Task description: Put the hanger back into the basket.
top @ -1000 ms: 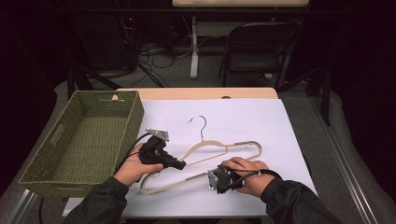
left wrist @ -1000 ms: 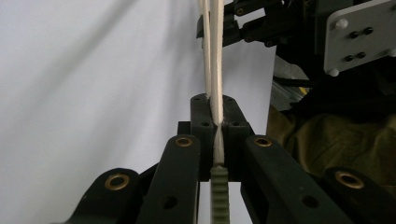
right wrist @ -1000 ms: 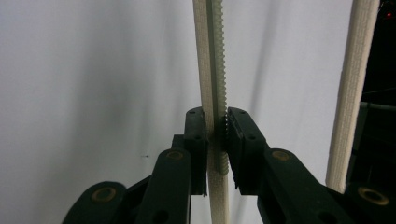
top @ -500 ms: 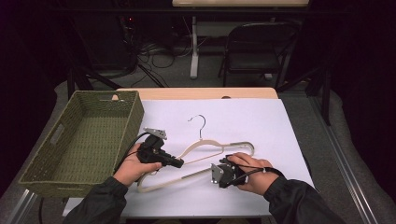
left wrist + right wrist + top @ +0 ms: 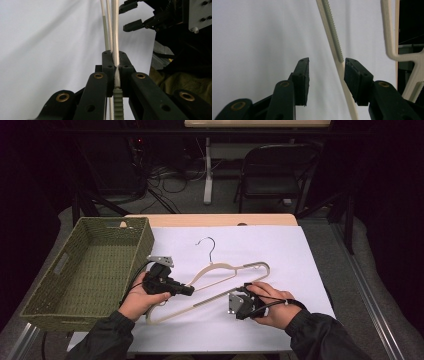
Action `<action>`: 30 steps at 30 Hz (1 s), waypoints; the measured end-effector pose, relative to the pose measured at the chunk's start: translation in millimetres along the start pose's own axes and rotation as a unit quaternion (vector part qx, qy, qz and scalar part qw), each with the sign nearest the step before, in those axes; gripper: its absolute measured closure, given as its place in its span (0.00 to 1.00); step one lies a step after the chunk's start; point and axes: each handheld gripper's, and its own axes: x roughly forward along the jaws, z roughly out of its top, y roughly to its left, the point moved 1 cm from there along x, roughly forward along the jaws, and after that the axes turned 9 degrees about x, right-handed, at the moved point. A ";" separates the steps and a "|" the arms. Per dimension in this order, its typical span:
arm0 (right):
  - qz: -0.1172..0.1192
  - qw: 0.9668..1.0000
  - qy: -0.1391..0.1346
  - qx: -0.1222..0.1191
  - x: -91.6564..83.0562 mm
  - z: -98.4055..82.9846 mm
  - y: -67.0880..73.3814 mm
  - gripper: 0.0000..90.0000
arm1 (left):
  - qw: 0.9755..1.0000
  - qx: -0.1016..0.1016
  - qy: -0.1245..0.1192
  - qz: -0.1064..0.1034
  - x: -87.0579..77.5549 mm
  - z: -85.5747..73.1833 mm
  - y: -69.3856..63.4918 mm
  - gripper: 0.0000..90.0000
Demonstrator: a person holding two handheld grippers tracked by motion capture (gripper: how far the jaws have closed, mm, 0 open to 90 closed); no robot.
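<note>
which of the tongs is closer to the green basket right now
Left. The left tongs sit just beside the basket, shut on the hanger. The right tongs are farther off across the white sheet, their jaws just opened around the hanger's bar.

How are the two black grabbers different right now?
The left gripper is shut on the hanger; the right gripper stands open, its jaws just opening, the hanger's bar between them untouched. In the high view, the left points right, the right points left. Both are black with two jaws.
</note>
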 end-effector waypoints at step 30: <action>-0.006 0.998 0.000 0.066 -10.6 -21.9 -11.4 0.47 | 0.997 0.008 -0.028 0.075 -79.2 11.1 -29.7 0.97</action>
